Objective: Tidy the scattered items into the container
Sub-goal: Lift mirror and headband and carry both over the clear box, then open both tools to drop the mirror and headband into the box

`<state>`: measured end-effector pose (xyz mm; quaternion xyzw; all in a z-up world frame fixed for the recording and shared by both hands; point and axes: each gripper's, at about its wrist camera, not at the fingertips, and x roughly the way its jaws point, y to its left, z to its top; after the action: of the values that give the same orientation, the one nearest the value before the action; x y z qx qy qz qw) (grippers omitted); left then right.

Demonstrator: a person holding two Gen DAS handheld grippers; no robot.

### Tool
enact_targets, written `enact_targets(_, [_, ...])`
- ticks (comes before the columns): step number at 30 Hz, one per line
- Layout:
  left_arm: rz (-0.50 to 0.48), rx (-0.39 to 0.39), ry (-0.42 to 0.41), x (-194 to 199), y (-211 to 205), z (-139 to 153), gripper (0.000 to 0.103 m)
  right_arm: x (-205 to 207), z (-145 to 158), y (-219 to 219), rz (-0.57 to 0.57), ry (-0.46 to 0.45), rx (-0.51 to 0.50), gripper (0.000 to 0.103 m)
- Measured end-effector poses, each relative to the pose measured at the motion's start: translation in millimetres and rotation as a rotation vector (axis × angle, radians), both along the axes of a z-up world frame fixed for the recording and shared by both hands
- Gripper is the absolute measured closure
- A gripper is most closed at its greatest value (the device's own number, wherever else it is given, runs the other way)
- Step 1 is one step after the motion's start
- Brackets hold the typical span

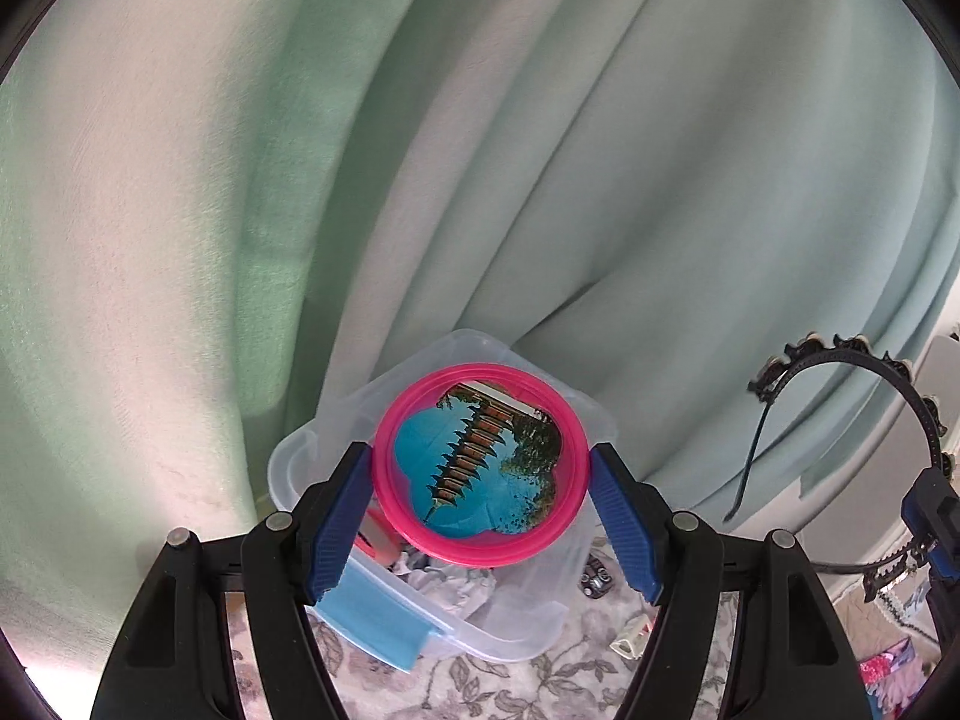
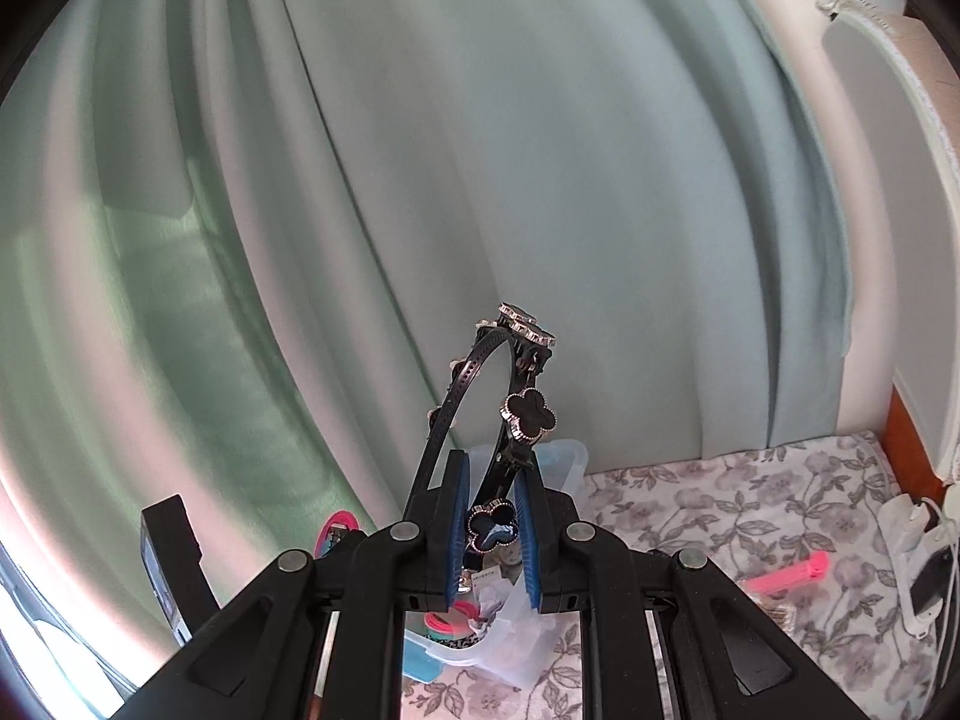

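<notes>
Glossy, seemingly plastic pink disc [image 1: 479,471].

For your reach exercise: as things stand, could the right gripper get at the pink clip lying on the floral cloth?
Probably not yet. The right gripper is shut on the black headband, so its jaws are occupied. The pink clip lies uncovered on the floral cloth, off to its right, with nothing over it.

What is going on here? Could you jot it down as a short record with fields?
left gripper: shut on a round pink-rimmed pagoda picture disc, held above the box
right gripper: shut on a black clover headband, raised upright
container: clear plastic box, open, some items already inside
surface: floral cloth
still out: pink clip on the cloth
backdrop: pale green curtain
</notes>
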<state>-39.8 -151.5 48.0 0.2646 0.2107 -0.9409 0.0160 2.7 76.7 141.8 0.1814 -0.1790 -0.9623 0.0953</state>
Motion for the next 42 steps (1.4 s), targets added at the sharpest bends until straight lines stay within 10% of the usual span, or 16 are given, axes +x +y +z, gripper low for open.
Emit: enact_targets(42, [-0.009,0.004,-0.185,-58.6,-23.3,-62.8,0.029,-115.3,-96.3,-42.9,0.132,-0.295,0.025,0.083])
